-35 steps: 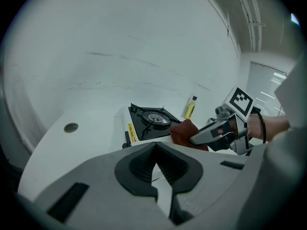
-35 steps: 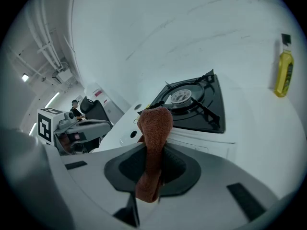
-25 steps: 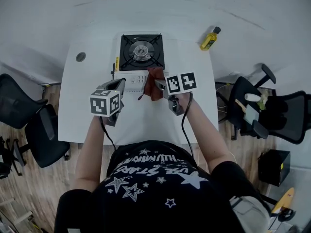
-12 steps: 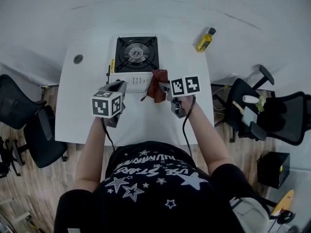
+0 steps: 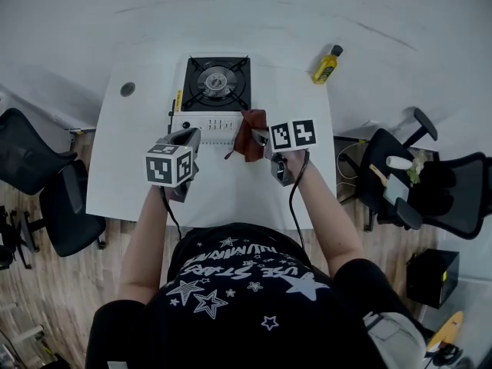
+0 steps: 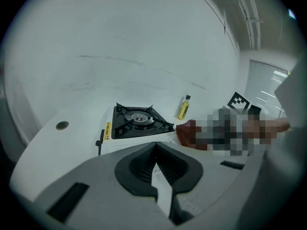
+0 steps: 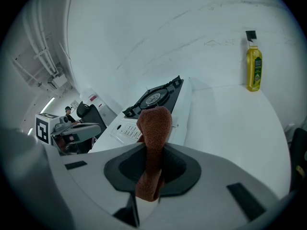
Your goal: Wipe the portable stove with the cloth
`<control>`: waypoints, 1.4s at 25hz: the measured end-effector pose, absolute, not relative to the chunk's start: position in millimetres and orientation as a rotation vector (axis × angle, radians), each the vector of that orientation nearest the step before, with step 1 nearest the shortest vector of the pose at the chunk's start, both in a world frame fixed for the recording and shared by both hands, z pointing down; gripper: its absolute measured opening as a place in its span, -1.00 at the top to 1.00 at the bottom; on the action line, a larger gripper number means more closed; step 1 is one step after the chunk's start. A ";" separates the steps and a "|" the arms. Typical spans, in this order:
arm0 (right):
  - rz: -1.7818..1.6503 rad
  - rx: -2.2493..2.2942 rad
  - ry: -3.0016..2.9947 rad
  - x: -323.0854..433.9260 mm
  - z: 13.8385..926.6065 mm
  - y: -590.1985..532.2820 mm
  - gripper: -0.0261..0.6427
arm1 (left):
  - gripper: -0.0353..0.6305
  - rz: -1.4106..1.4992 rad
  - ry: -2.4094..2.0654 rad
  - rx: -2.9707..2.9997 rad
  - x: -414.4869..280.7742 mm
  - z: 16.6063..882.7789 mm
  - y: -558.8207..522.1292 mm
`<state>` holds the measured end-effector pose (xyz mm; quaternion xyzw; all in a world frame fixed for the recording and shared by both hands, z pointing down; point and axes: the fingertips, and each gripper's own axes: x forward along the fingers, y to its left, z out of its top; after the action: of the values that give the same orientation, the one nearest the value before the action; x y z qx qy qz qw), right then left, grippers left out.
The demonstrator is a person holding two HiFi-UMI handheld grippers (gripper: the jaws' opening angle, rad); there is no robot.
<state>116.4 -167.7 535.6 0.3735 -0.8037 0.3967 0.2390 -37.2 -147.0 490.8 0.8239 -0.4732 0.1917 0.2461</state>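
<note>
Closest to you, your two hands hold one gripper each above the front half of the white table (image 5: 123, 175). Your left gripper (image 5: 189, 135) has its jaws pressed together with nothing between them; its own view (image 6: 155, 158) shows the dark pads meeting in a line. Your right gripper (image 5: 255, 136) is clamped on the one cloth (image 5: 248, 133), a rust-brown rag that stands up out of the jaws and hangs down below them (image 7: 154, 128). That cloth sits at the front right corner of the single portable stove (image 5: 215, 91), just beside its white control panel; you cannot tell from these views whether it touches the stove.

Further out, the stove's black burner top lies toward the back of the table. One yellow bottle (image 5: 326, 64) with a black cap stands near the far right corner, well apart from the stove, and one round hole (image 5: 127, 89) marks the far left of the tabletop.

Beyond the table a plain white wall closes the room. Wooden floor (image 5: 46, 298) runs on both sides, with two black office chairs on your left (image 5: 31, 160) and two more on your right (image 5: 453, 191).
</note>
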 end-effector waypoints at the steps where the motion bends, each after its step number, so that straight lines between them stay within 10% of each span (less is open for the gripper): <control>1: 1.084 1.020 -2.203 117.1 534.9 -167.1 0.73 | 0.88 0.521 -1.298 2.243 -37.1 490.3 -145.3; 35: 0.920 0.712 -2.359 119.5 509.5 -121.5 0.73 | 0.88 0.378 -1.636 1.956 -39.8 491.9 -52.0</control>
<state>119.5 -121.5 509.5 0.2619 -0.8676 0.3384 0.2531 -39.8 -52.0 491.9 0.7289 -0.6097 0.1408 0.2779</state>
